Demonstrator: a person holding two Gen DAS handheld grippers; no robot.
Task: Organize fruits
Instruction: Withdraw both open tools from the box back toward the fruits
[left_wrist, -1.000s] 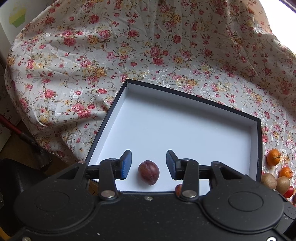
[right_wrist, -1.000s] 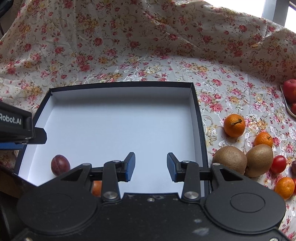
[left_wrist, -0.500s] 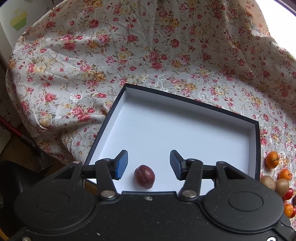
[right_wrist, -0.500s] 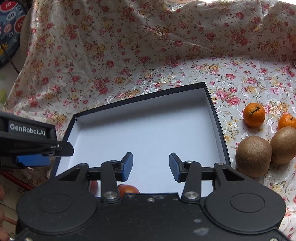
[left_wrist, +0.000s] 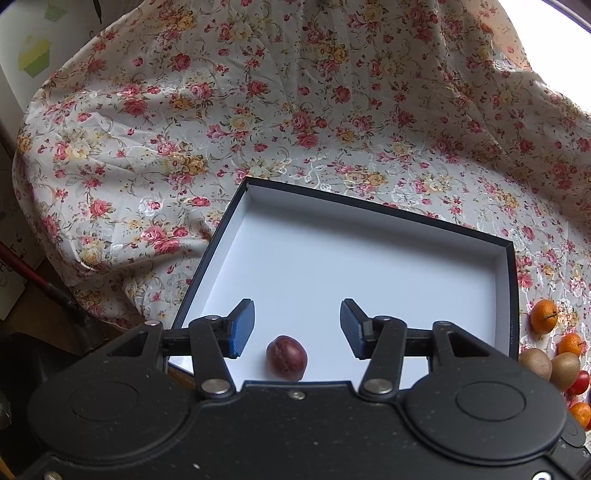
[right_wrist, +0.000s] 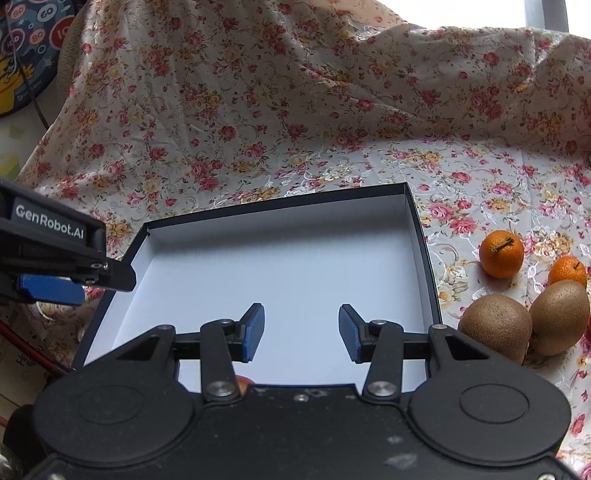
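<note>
Lying loose on the white floor of the box (left_wrist: 369, 266) near its front edge, a dark red plum (left_wrist: 287, 358) sits below the left gripper (left_wrist: 297, 328), spread wide and empty. The right gripper (right_wrist: 301, 328) gapes too; an orange-red fruit (right_wrist: 244, 384) hides behind it.

A floral cloth (left_wrist: 295, 110) drapes the whole surface — rumpled, rising at the back; bright window light (right_wrist: 480, 14) glares at upper right. A dartboard (right_wrist: 22, 48) shows at upper left.
</note>
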